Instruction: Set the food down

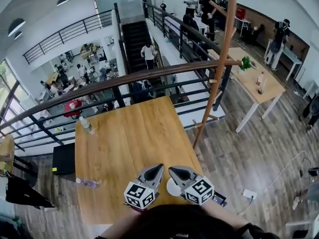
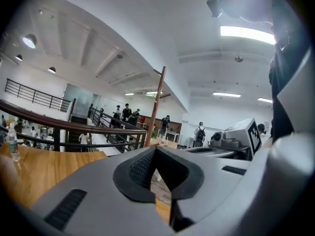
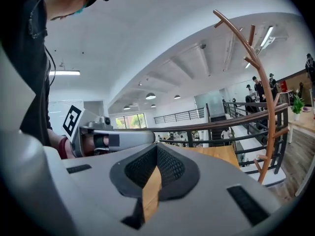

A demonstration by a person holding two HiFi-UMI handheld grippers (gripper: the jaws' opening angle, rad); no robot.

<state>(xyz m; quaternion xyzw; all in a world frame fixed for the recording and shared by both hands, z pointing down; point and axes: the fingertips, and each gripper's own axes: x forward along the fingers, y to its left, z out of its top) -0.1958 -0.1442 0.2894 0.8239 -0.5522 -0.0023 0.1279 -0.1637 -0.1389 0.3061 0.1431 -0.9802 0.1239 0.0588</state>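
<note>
Bottle (image 1: 86, 125): stands near the table's left edge.
Table (image 1: 124, 138): wood, by a rail.
Left gripper (image 1: 159, 167): jaws shut tight, nothing in them.
Plate (image 1: 172, 187): white, on the table's near edge, half under the right gripper.
Food: cannot tell where it is.
Right gripper (image 1: 171, 170): jaws shut tight, empty, just beside the left one.
</note>
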